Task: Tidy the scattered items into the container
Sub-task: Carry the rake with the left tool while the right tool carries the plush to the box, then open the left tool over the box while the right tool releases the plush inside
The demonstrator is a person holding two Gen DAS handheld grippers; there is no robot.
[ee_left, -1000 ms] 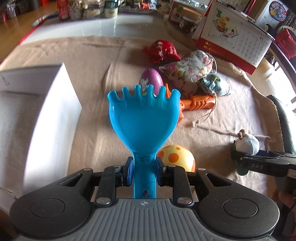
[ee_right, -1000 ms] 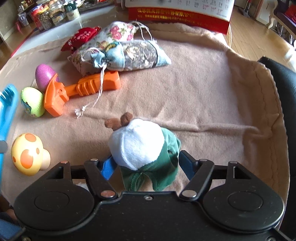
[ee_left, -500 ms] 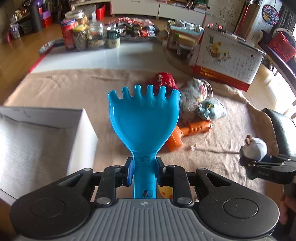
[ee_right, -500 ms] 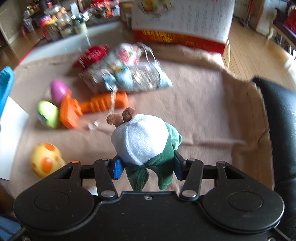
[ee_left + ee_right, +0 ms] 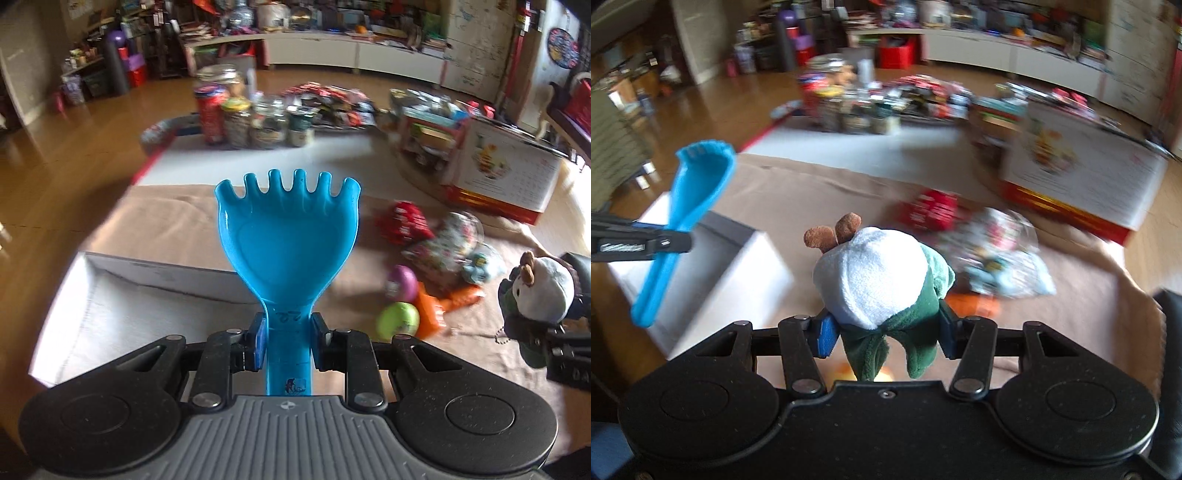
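My left gripper (image 5: pixel 288 341) is shut on the handle of a blue toy rake (image 5: pixel 288 240) and holds it in the air over the near right part of the white box (image 5: pixel 155 275). My right gripper (image 5: pixel 882 332) is shut on a white and green plush toy (image 5: pixel 875 273), lifted above the cloth, to the right of the box (image 5: pixel 738 273). The plush also shows at the right of the left wrist view (image 5: pixel 539 291). The rake shows at the left of the right wrist view (image 5: pixel 690 206).
On the beige cloth (image 5: pixel 173 221) lie a purple egg (image 5: pixel 402 282), a green egg (image 5: pixel 397 319), an orange toy (image 5: pixel 443 306), floral pouches (image 5: pixel 450 243) and a red pouch (image 5: pixel 402 221). A desk calendar (image 5: pixel 506 173) and jars (image 5: pixel 255 122) stand behind.
Both grippers have risen with their toys. The left has swung left over the box. The right has moved left toward the box with the plush.
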